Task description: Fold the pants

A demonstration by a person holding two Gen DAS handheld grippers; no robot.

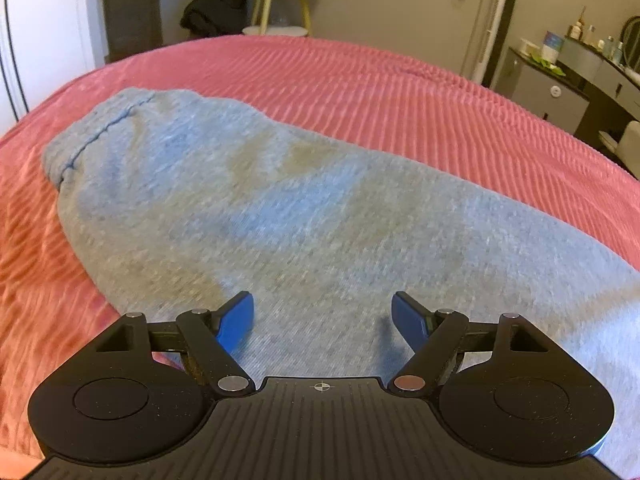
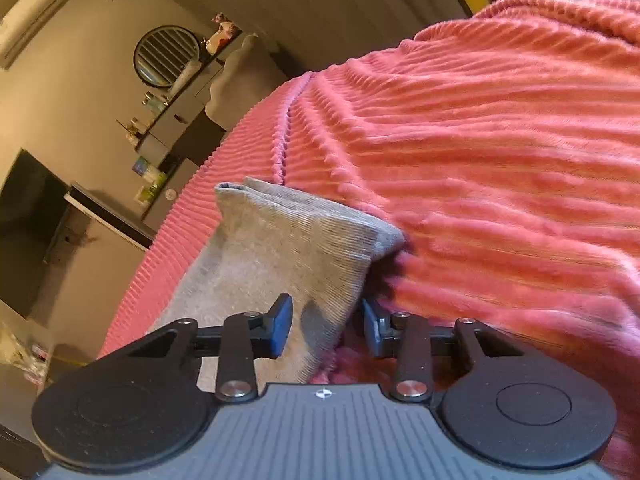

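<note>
Grey sweatpants (image 1: pixel 280 200) lie folded lengthwise on a pink ribbed bedspread (image 1: pixel 400 92), with a seamed end at the far left. My left gripper (image 1: pixel 322 300) hovers just over the near part of the cloth, blue pads wide apart and nothing between them. In the right wrist view a ribbed leg cuff (image 2: pixel 288 232) lies near the edge of the bedspread (image 2: pixel 480 160). My right gripper (image 2: pixel 326 304) straddles the cuff's side edge. Its jaws stand partly apart with the cloth between them, and a gap shows at the right pad.
Beyond the bed stand a stool with yellow legs (image 1: pixel 280 0), a dark bundle (image 1: pixel 214 8), a white tower fan (image 1: pixel 492 24) and a cluttered dresser (image 1: pixel 580 80). In the right wrist view the bed edge drops toward a round mirror (image 2: pixel 166 56) and a dark screen (image 2: pixel 28 200).
</note>
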